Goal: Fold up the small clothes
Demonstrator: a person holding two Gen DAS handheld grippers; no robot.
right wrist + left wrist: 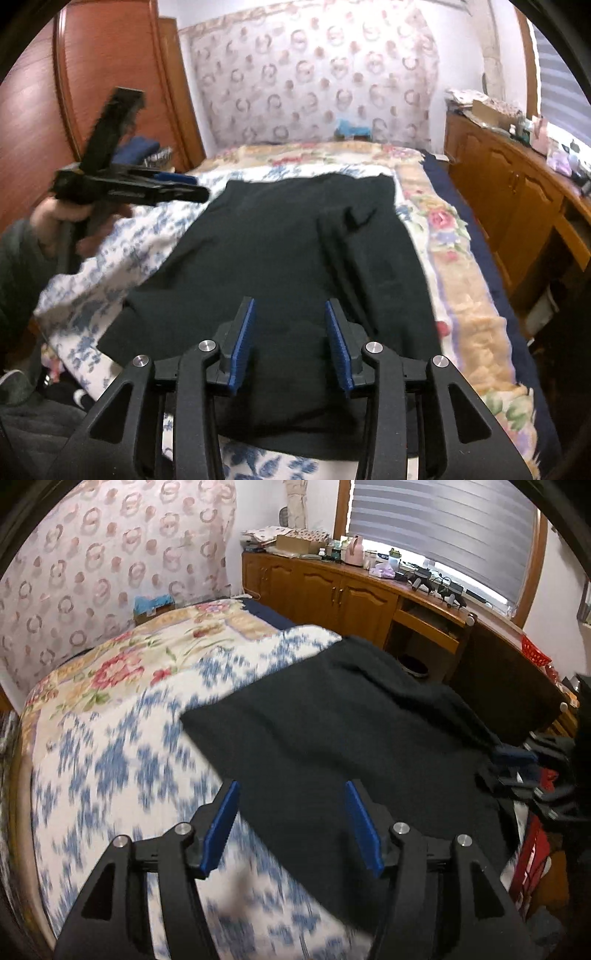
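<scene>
A: Quick one. Where was the garment?

B: The black garment [280, 258] lay spread flat on the blue-and-white blanket [110, 251], which covered the near part of the bed. Past it, at the far end, sat the floral quilt [122, 664]. One fold ran down the right part of the cloth in my right wrist view.

A: Your left gripper?

B: My left gripper [291, 827] had its jaws wide, nothing between the blue pads. It hung over the garment's left edge, half over cloth, half over blanket. In the right wrist view the same tool [162, 188] showed at the far left, held in a hand [59, 221], above the blanket beside the garment, not touching it.

A: Right one?

B: My right gripper [290, 343] had jaws apart, narrower than the left. It was over the near edge of the garment. Cloth showed in the gap, but the pads weren't pinching it. I couldn't tell whether the tips touched the fabric.

A: Background?

B: Patterned headboard [314, 74] at the far end, wooden cabinet [325, 587] along the right with clutter on top, window blind [443, 531] above. Left wrist picture was blurred.
</scene>
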